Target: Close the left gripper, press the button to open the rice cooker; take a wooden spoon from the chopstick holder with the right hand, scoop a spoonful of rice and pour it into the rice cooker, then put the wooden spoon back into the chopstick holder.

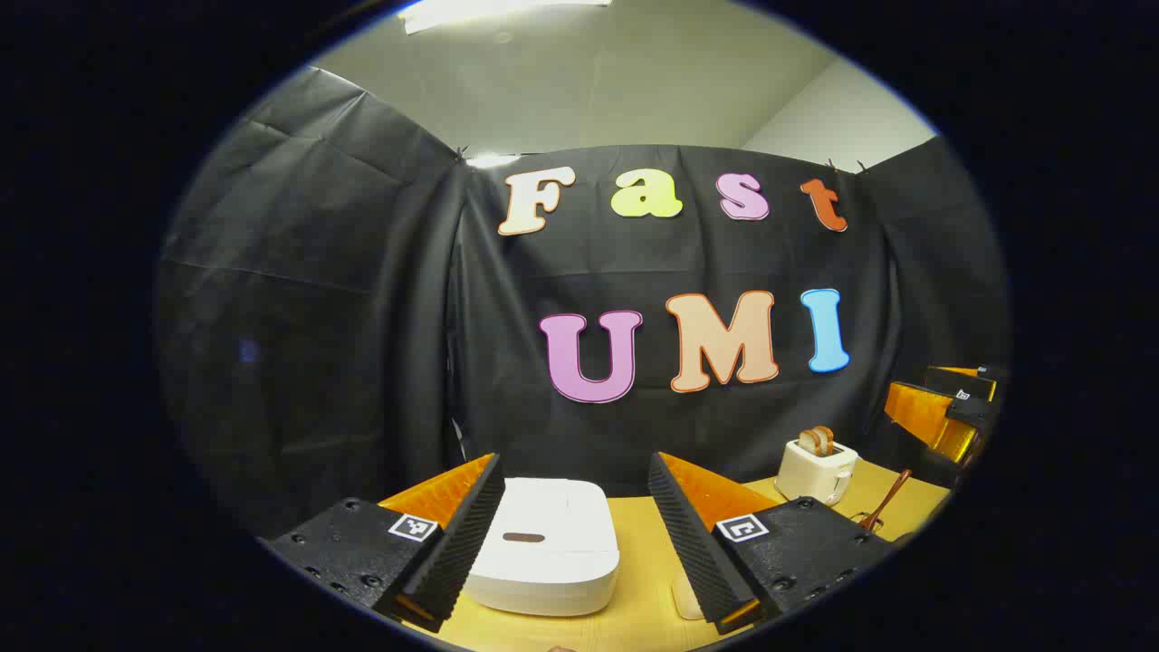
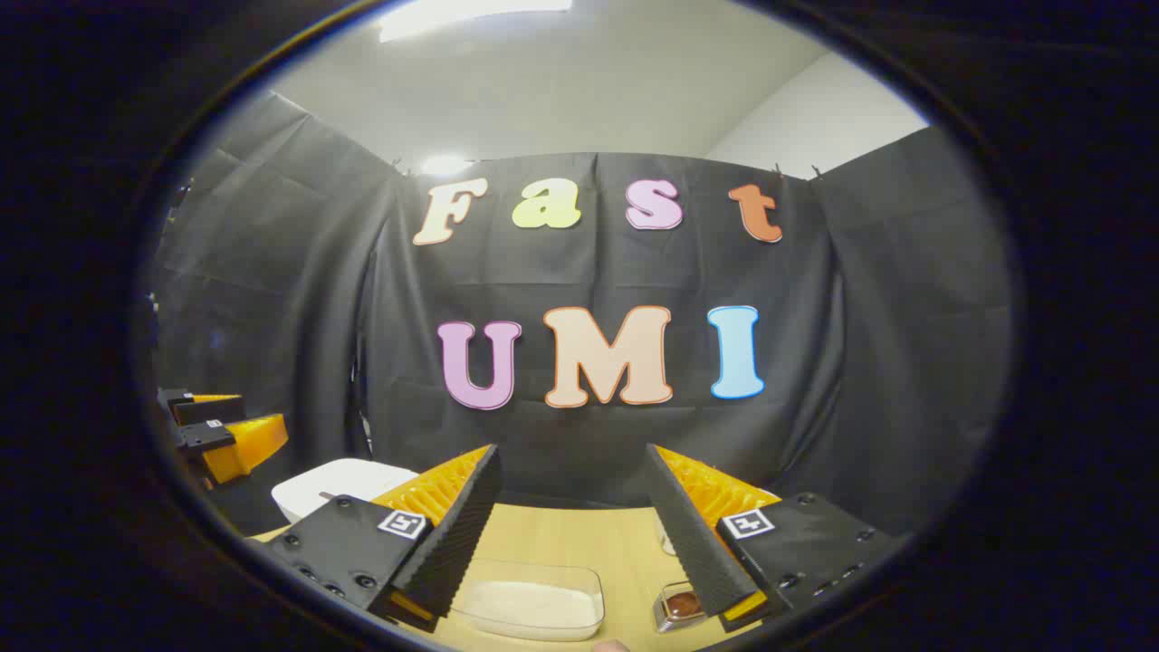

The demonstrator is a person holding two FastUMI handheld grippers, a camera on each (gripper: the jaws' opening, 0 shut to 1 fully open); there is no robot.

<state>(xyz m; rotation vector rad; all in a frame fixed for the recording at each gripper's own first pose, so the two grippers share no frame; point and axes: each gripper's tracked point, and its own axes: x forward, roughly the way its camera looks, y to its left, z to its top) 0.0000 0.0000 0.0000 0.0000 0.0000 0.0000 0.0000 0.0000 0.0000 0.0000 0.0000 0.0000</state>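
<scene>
The white rice cooker sits on the wooden table with its lid down and a dark oval button on top. My left gripper hovers open just before and above it, with nothing between the fingers. A wooden spoon leans up at the right, its lower end hidden behind my finger. My right gripper stands open over a clear tub of white rice. The cooker lies to its left, and the left gripper farther left. The right gripper shows at the far right.
A white toaster with two slices of toast stands at the back right of the table. A small clear container with something brown sits right of the rice tub. Black cloth walls close the booth behind.
</scene>
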